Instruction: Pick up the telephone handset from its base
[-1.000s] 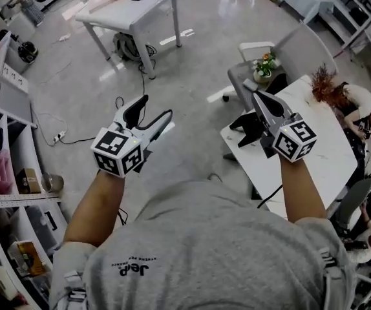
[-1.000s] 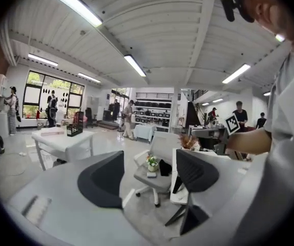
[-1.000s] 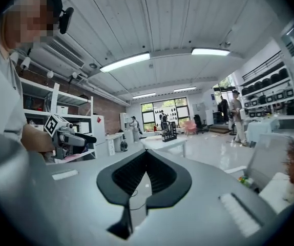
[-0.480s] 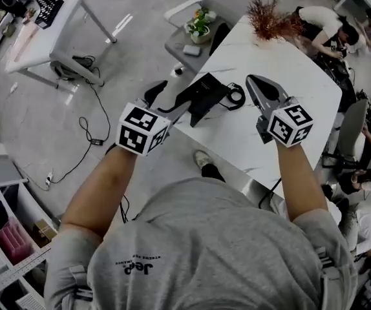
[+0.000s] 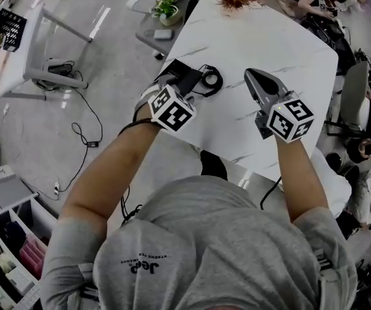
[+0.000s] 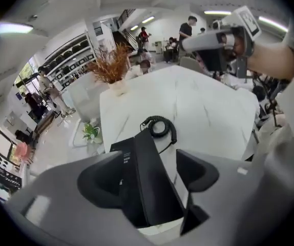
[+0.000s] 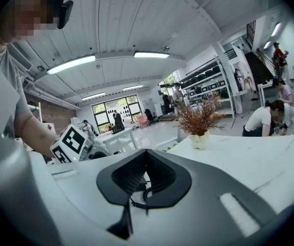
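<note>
Left tongs (image 6: 148,181) open astride handset (image 6: 146,155); right tongs (image 7: 146,177) closed, empty, at 3 o'clock. I fear cord (image 6: 160,128) at 12 o'clock tugging base (image 6: 119,148) off desk (image 6: 213,111) edge.

The head view is taken from above, looking steeply down on the white table (image 5: 282,57). The left gripper (image 6: 152,181) view is set close over the telephone (image 6: 137,158), facing across the table; the right gripper (image 7: 144,178) view is held low beside it. The dried plant (image 7: 198,118) beyond the jaws is shared by all three.
</note>
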{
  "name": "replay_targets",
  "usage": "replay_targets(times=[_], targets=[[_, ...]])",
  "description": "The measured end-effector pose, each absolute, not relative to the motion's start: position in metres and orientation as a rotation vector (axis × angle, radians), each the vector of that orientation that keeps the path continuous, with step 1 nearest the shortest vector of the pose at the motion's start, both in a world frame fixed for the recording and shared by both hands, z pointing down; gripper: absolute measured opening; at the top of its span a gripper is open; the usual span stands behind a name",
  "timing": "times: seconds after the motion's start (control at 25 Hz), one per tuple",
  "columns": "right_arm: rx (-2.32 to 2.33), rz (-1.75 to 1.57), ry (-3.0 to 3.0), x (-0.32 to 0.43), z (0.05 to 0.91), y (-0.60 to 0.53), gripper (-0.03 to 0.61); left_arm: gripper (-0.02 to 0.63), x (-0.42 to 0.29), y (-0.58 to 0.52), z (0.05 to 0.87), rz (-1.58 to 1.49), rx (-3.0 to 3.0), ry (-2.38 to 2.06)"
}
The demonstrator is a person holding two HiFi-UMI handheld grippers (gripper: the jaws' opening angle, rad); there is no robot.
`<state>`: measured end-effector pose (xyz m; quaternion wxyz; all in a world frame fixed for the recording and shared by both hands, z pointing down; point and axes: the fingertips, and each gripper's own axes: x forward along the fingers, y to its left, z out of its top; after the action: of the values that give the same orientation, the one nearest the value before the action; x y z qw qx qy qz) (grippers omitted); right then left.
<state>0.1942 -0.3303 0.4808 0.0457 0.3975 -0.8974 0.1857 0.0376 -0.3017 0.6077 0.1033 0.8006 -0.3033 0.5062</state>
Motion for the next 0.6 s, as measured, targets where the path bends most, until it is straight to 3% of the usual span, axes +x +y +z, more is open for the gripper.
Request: replay_targets(times=[0.28, 0.44, 0.56, 0.6], targets=[[1.266, 0.637, -2.725, 0.225, 0.498, -0.324, 0.003, 0.371, 0.035, -0.310, 0.669, 1.849, 2.190, -0.873], [1.276, 0.651, -2.725, 0.230, 0.500, -0.320, 0.003, 0.324, 0.032, -0.309, 0.675, 1.938, 2.173, -0.830], [1.274, 0.658, -2.730, 0.232, 0.500, -0.317, 0.003, 0.222, 0.040, -0.312, 0.662, 1.809, 2.182, -0.837], [1.272, 0.660, -2.731, 0.232, 0.499, -0.316, 0.003, 0.142, 0.042, -0.312, 0.657, 1.739, 2.174, -0.832]])
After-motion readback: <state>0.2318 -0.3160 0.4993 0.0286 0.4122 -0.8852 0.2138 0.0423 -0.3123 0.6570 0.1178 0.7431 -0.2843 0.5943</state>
